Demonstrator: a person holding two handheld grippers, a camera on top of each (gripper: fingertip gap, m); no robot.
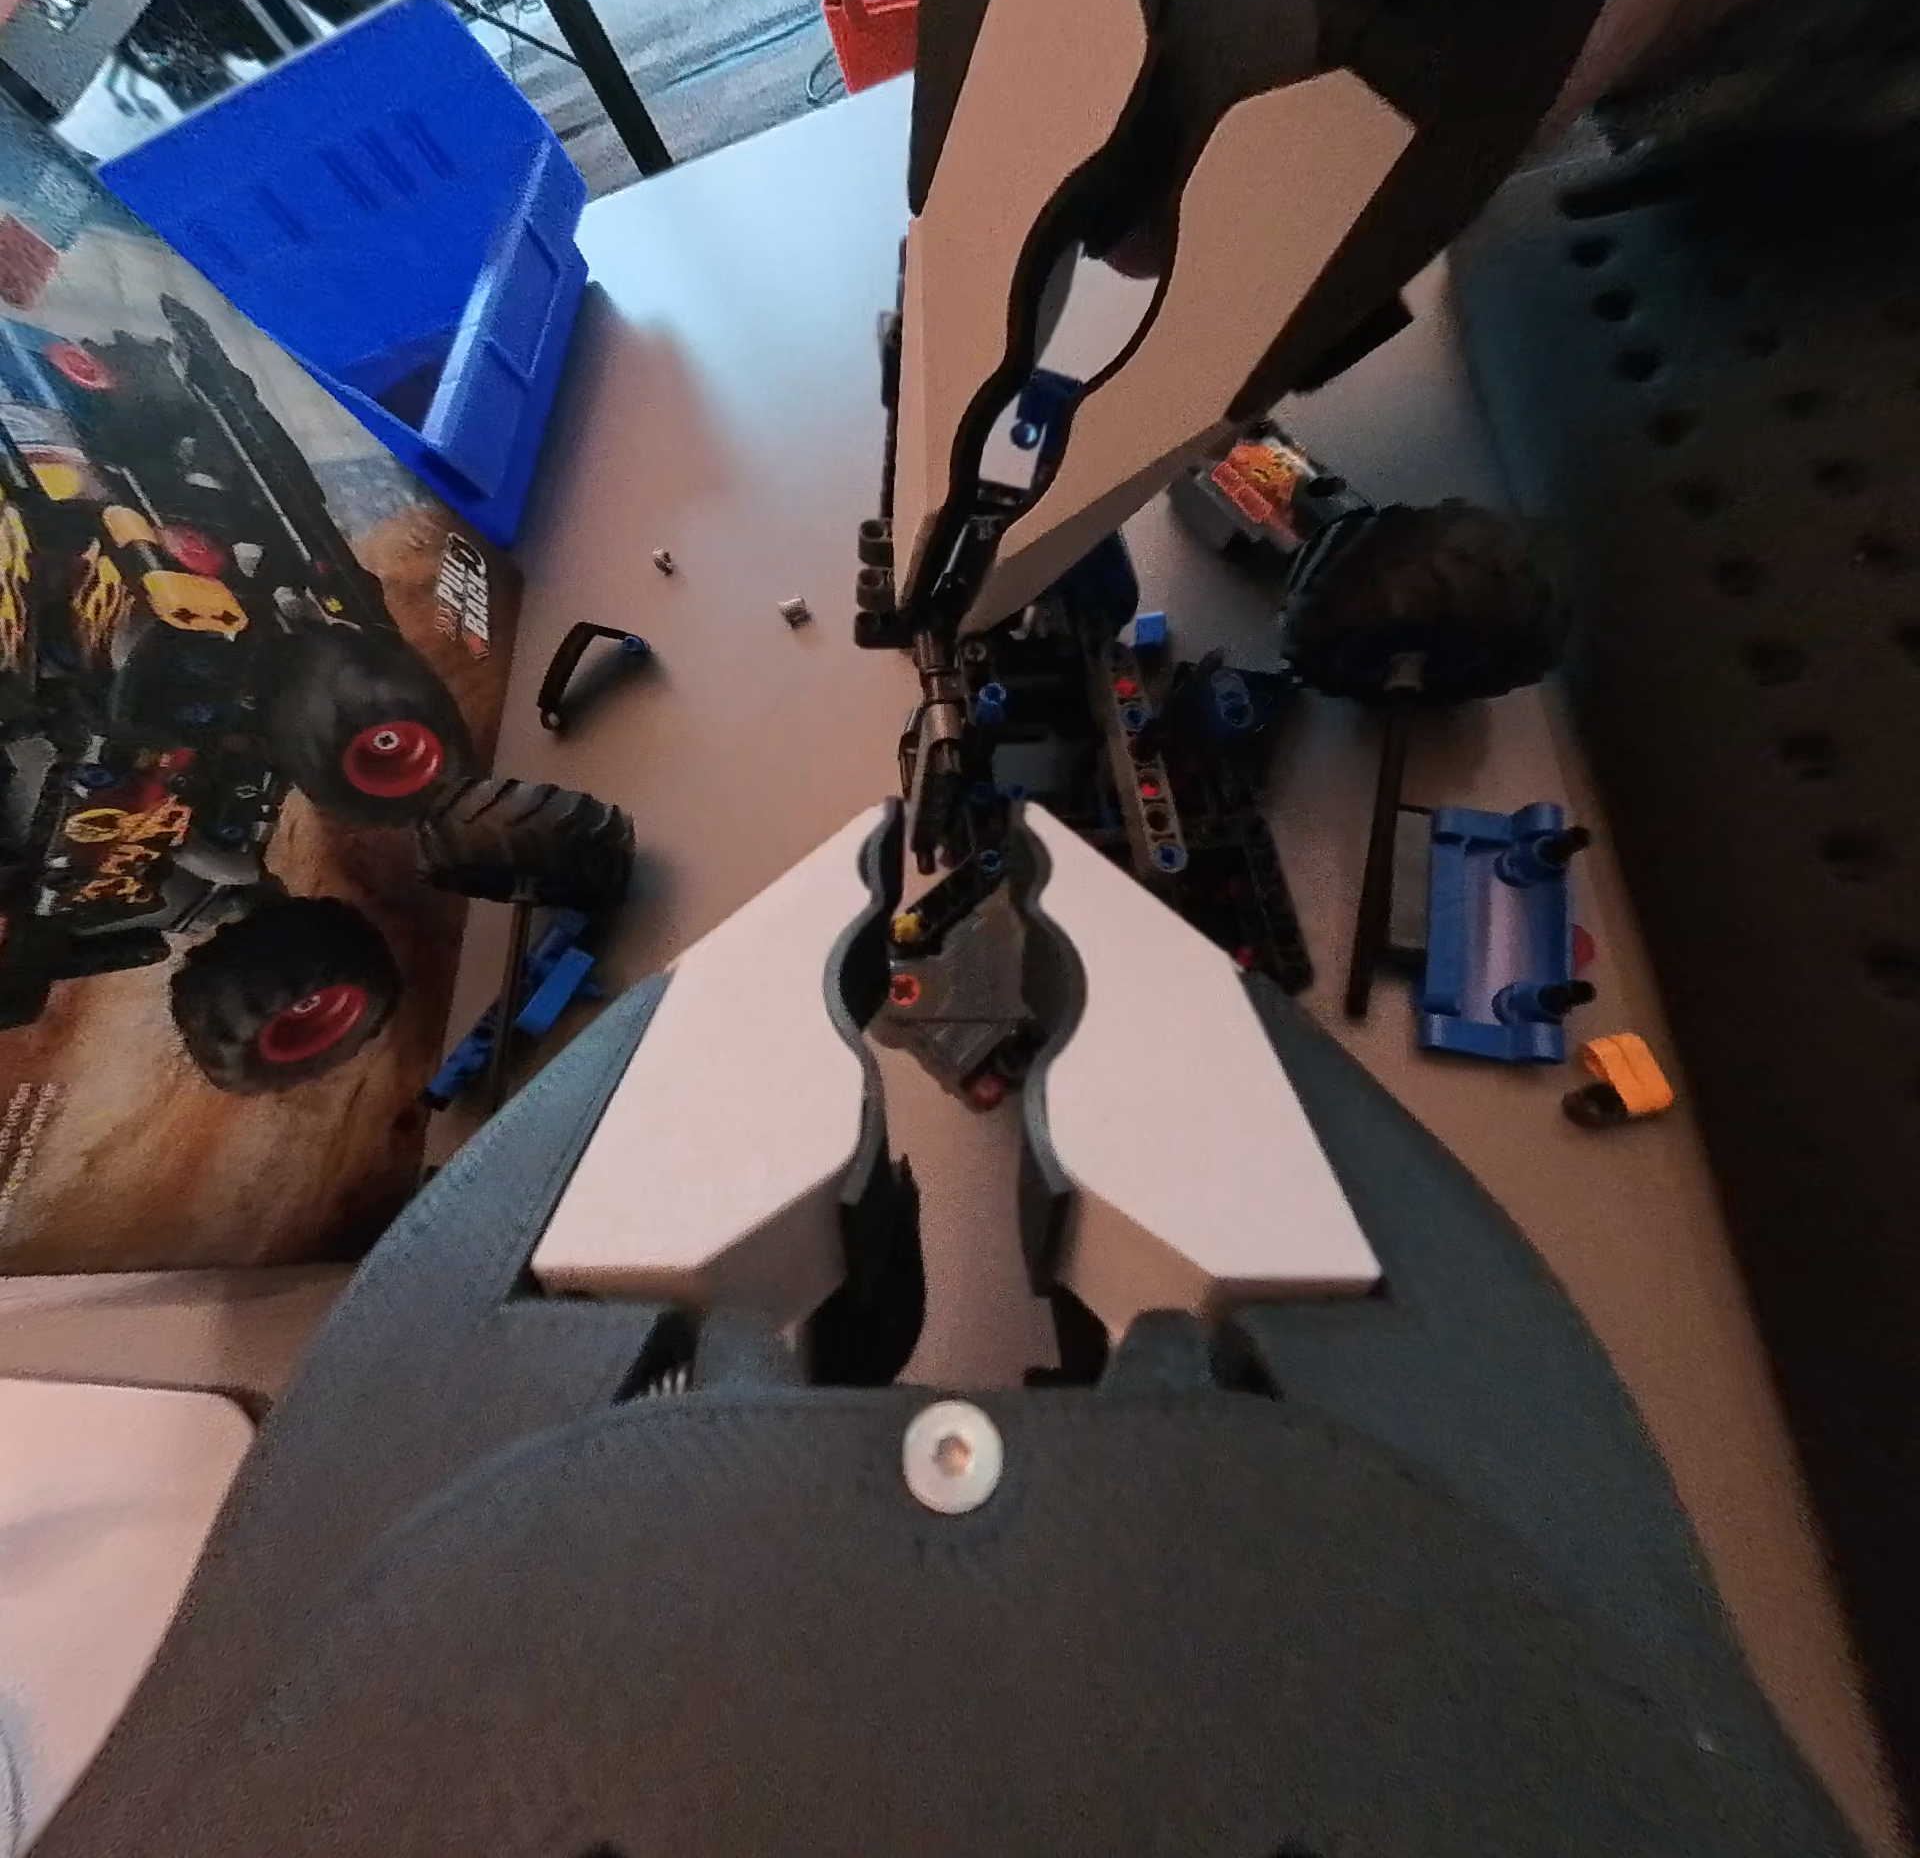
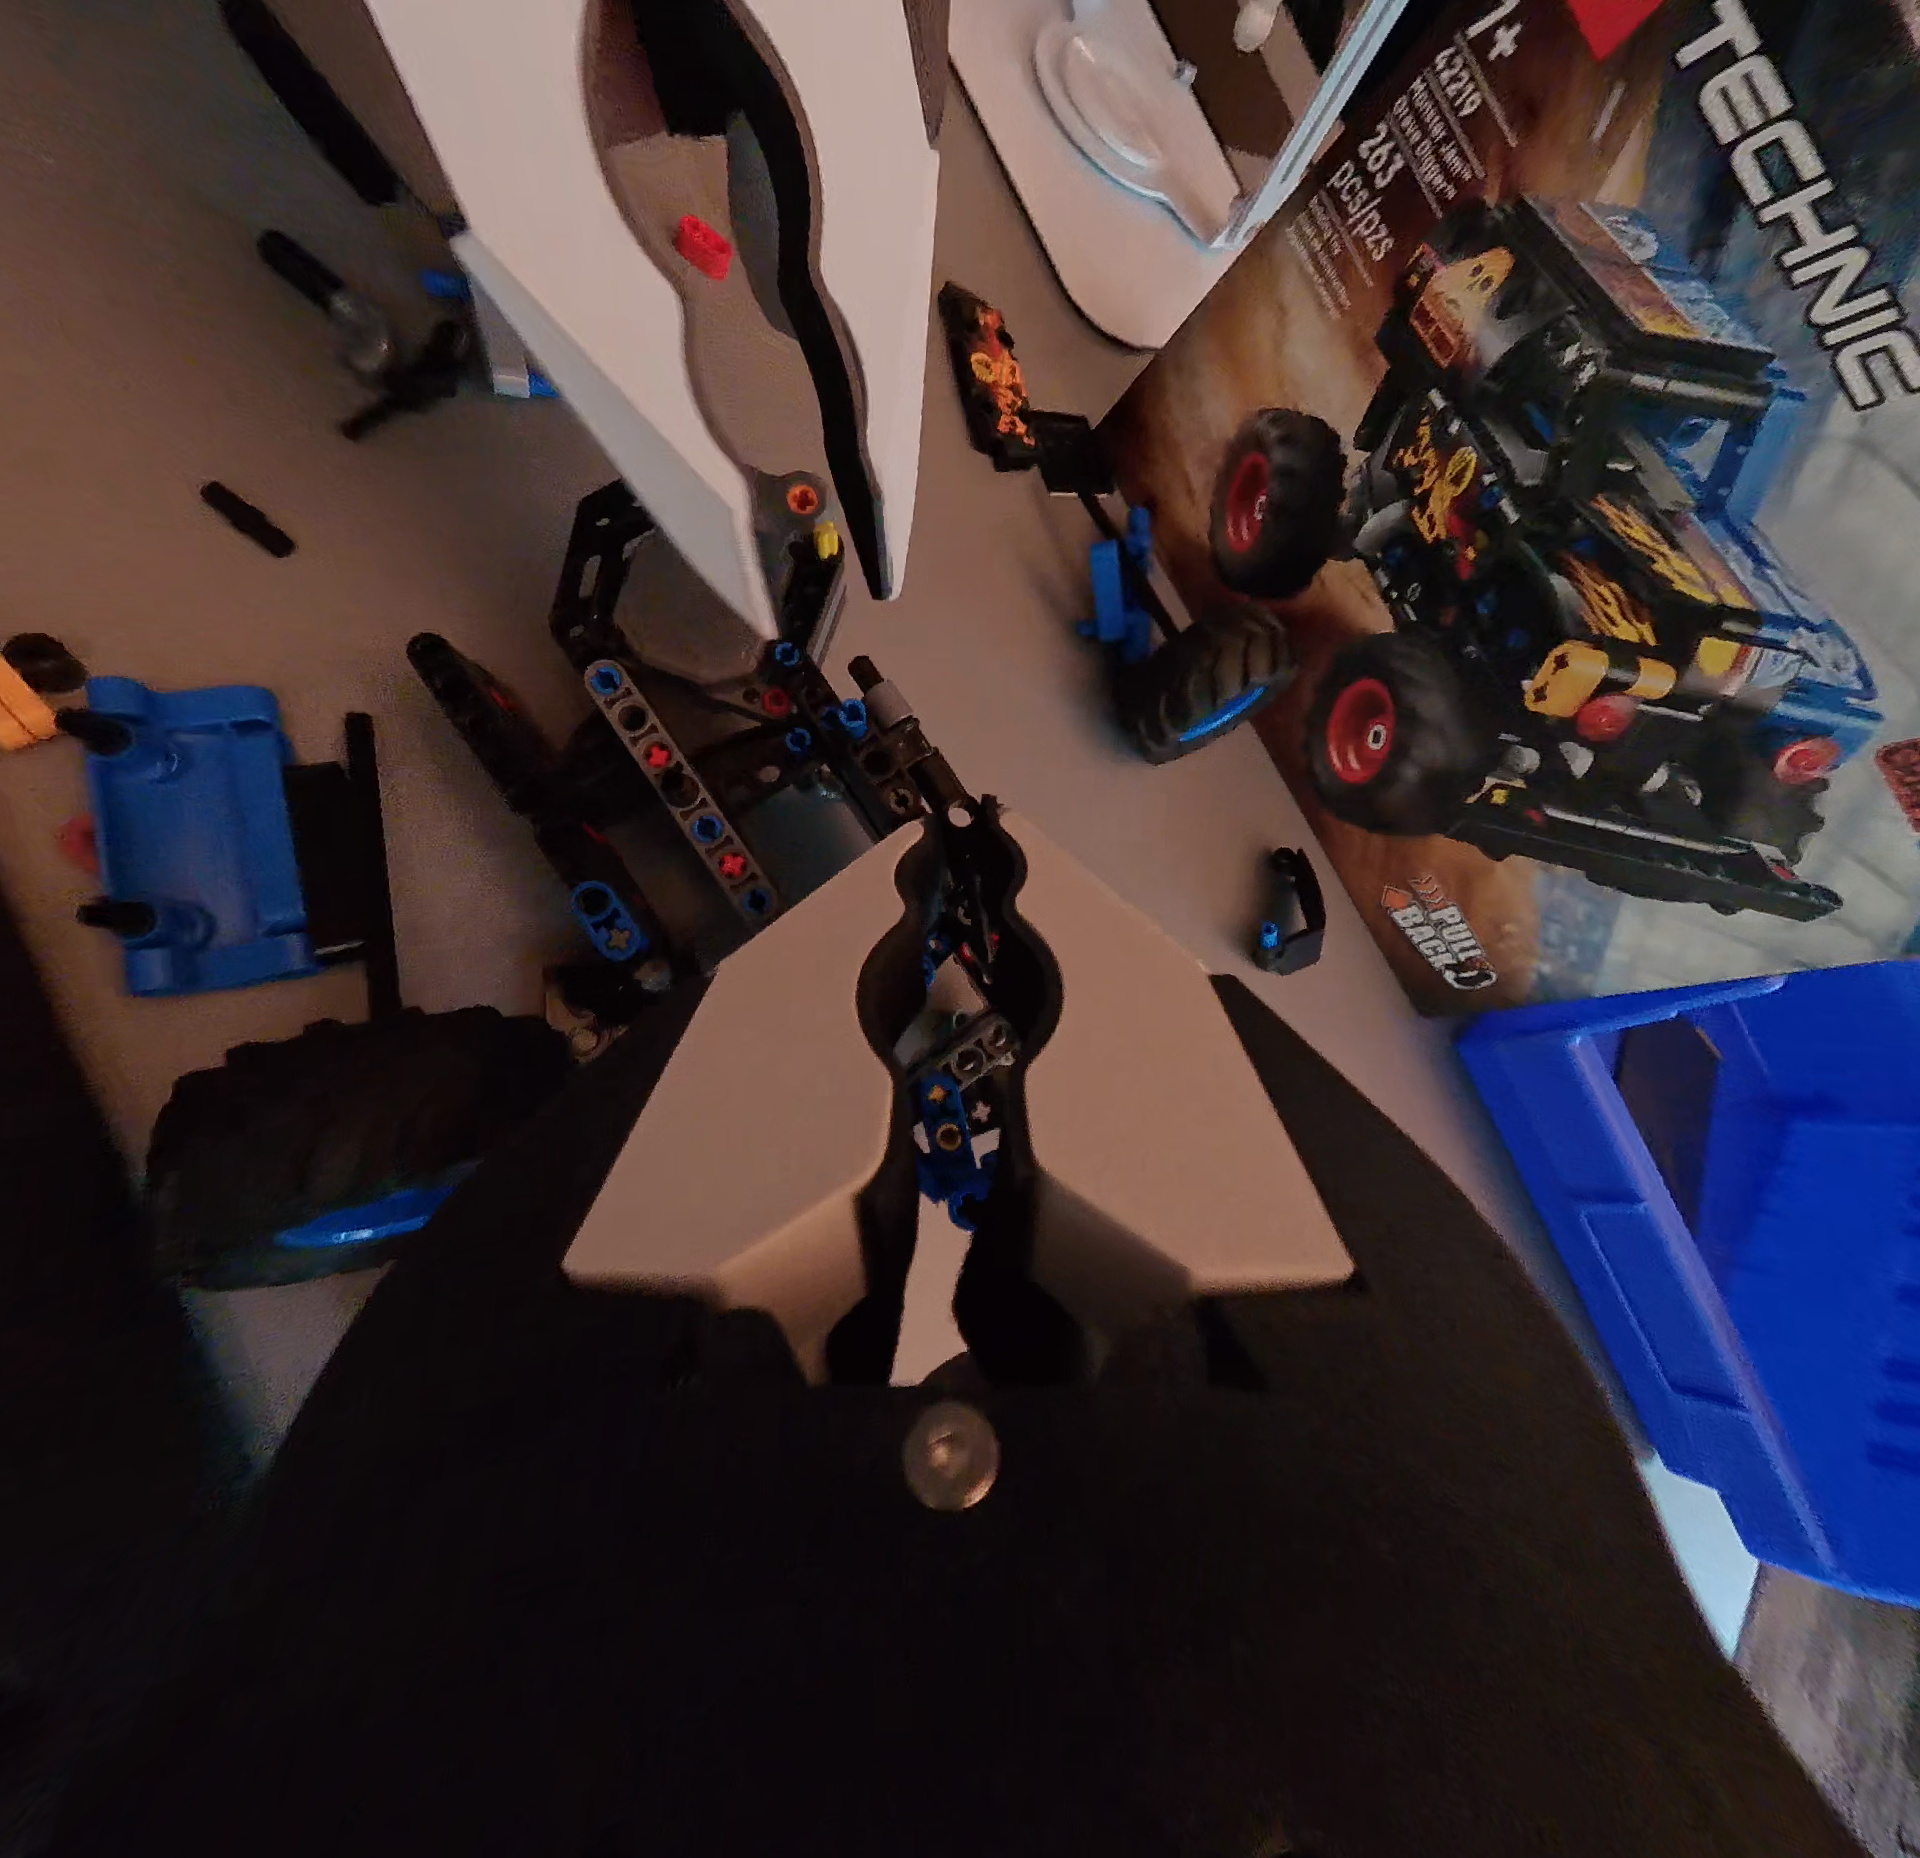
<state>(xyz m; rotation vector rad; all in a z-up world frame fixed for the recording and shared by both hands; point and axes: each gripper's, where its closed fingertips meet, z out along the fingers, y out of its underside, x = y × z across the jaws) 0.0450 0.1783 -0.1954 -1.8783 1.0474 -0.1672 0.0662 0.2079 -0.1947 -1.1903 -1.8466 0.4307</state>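
A half-built black and grey brick chassis (image 1: 1138, 769) lies on the table; it also shows in the right wrist view (image 2: 665, 748). My left gripper (image 1: 958, 811) is closed over its front end, where a grey panel (image 1: 961, 987) with a yellow pin sits between the fingers. From the right wrist view the left gripper (image 2: 826, 608) comes in from above. My right gripper (image 2: 961, 821) is shut on a thin black connector (image 2: 957, 817) at the end of an axle (image 2: 914, 759) along the chassis side. In the left wrist view the right gripper (image 1: 935, 603) reaches down from the top.
A toy box (image 1: 156, 769) and a blue bin (image 1: 416, 250) stand to the left. Loose tyres (image 1: 530, 832) (image 1: 1413, 603), a blue panel (image 1: 1496, 935), an orange piece (image 1: 1626, 1076) and a small curved black part (image 1: 577, 665) lie around the chassis. My hands' fingertips stand some 4 cm from each other.
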